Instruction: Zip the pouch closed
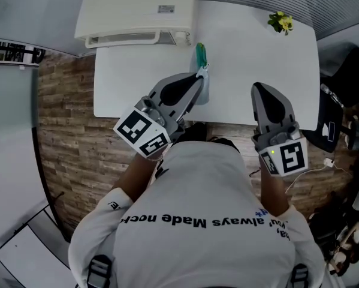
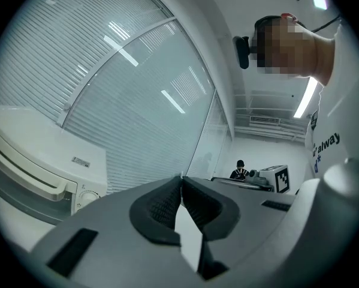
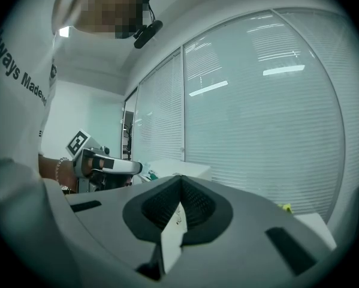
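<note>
Your left gripper (image 2: 181,180) and right gripper (image 3: 179,179) are both clenched on nothing. The small teal-topped, pale fabric pouch (image 1: 201,56) lies on the white table (image 1: 137,83) by the left tips. It is probably light and floppy, so pin one end and pinch its zipper pull.

A small pale blue-grey pouch (image 1: 205,90) with a teal-green end (image 1: 201,54) lies on the white table (image 1: 257,71), near the middle and towards its near edge. It runs lengthwise away from the person, teal end farthest, its near side partly hidden behind the left gripper (image 1: 198,77). Its zip is too small to make out.
</note>
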A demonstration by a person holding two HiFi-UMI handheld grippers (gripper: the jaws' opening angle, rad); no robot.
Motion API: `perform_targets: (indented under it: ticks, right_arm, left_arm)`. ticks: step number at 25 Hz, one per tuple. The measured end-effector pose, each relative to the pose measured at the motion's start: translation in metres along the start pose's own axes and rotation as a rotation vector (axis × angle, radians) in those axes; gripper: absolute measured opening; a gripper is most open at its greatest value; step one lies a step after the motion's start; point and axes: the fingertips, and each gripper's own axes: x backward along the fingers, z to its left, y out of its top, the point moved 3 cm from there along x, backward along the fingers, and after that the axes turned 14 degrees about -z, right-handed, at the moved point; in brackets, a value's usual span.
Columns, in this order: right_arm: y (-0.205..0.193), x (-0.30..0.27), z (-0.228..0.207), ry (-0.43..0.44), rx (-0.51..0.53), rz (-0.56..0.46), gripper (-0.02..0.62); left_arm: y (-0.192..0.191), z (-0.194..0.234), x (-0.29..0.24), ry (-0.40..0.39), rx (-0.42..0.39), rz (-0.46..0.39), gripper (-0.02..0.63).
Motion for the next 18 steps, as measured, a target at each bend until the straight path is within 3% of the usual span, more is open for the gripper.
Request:
perform_targets:
  ticks: [10, 18]
  right_arm:
    - [-0.008, -0.025, -0.006, -0.006, -0.044, -0.012, 0.005]
    - [-0.015, -0.038, -0.013, 0.049, -0.141, -0.026, 0.005]
  left_arm:
    - [-0.005, 0.022, -0.011, -0.035, 0.012, 0.027, 0.028]
    - [-0.020, 0.027, -0.019, -0.073, 0.011, 0.063, 0.028]
